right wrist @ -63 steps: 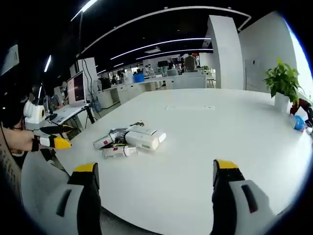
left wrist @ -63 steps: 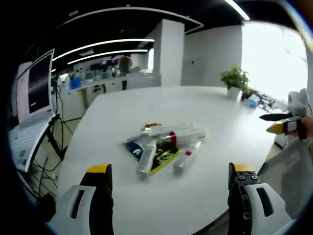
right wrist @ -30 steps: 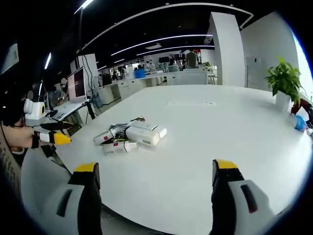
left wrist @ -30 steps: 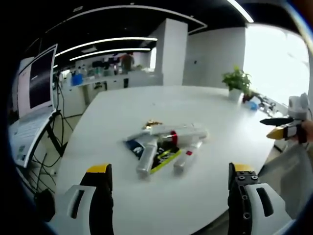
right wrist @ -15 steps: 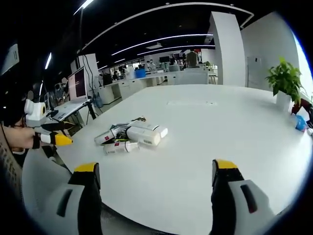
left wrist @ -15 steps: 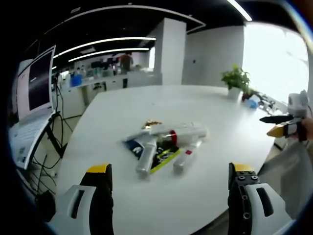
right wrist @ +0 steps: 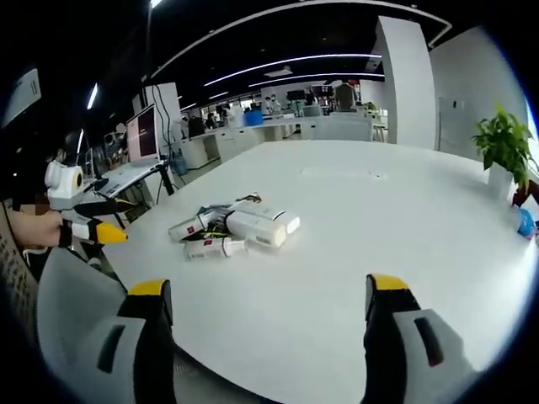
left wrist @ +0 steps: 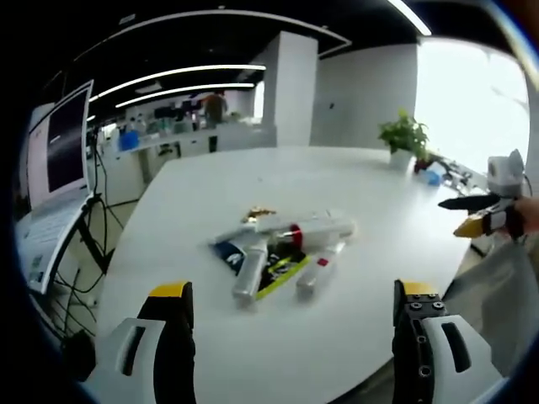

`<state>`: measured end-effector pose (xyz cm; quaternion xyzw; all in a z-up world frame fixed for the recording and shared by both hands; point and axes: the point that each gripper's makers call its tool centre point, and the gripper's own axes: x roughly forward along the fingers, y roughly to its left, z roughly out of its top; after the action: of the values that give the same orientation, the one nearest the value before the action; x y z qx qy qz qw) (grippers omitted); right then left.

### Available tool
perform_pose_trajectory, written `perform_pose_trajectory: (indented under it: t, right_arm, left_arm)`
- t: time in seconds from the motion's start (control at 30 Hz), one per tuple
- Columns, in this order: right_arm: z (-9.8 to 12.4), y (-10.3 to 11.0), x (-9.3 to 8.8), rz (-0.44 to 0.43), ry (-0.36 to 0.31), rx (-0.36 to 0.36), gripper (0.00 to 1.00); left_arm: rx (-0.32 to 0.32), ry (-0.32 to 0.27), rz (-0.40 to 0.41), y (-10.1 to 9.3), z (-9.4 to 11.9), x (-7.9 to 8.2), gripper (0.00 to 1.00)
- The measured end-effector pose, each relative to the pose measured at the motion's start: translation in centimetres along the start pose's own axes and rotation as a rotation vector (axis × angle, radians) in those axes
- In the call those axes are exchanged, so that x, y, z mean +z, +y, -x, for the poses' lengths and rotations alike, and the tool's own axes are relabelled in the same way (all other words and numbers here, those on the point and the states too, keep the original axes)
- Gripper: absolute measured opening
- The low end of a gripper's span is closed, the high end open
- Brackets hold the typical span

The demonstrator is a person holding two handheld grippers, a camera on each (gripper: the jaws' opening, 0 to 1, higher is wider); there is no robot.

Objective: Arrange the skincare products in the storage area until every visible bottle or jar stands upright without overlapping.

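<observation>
Several skincare tubes lie on their sides in an overlapping pile (left wrist: pixel 282 248) mid-table on the white table (left wrist: pixel 354 185). A white tube with a red band (left wrist: pixel 295 229) lies across the top. A silver tube (left wrist: pixel 248 268) and a small tube (left wrist: pixel 316 269) point toward me over a dark sachet (left wrist: pixel 278 271). My left gripper (left wrist: pixel 295 328) is open, short of the pile. The same pile (right wrist: pixel 232 229) sits left of centre in the right gripper view. My right gripper (right wrist: pixel 265 328) is open, well back from it. Each gripper shows at the other view's edge: right gripper (left wrist: pixel 476 215), left gripper (right wrist: pixel 93 225).
A potted plant (left wrist: pixel 402 139) stands at the table's far side, with a small blue item (right wrist: pixel 524 223) beside it. A monitor (left wrist: pixel 59 143) and cables stand off the table's left edge. Office desks and a person (left wrist: pixel 215 105) are far behind.
Both cameras have drifted a little. The pile of tubes lies as before. Both grippers have stayed open and empty.
</observation>
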<state>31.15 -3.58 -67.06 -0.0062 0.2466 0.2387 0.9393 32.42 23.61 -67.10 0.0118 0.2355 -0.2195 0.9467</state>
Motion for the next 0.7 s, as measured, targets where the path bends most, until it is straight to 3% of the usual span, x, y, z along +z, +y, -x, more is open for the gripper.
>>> perform_pose_trajectory:
  t: [0.2,0.7]
  right_arm:
    - [-0.5,0.3,-0.3,0.026,0.024,0.023,0.95]
    - [-3.8,0.7,2.4,0.143,0.047,0.123,0.91]
  left_arm:
    - [0.001,-0.007,0.021,0.1,0.1,0.1,0.97]
    - [-0.001,-0.008,0.025,0.1,0.1,0.1,0.97]
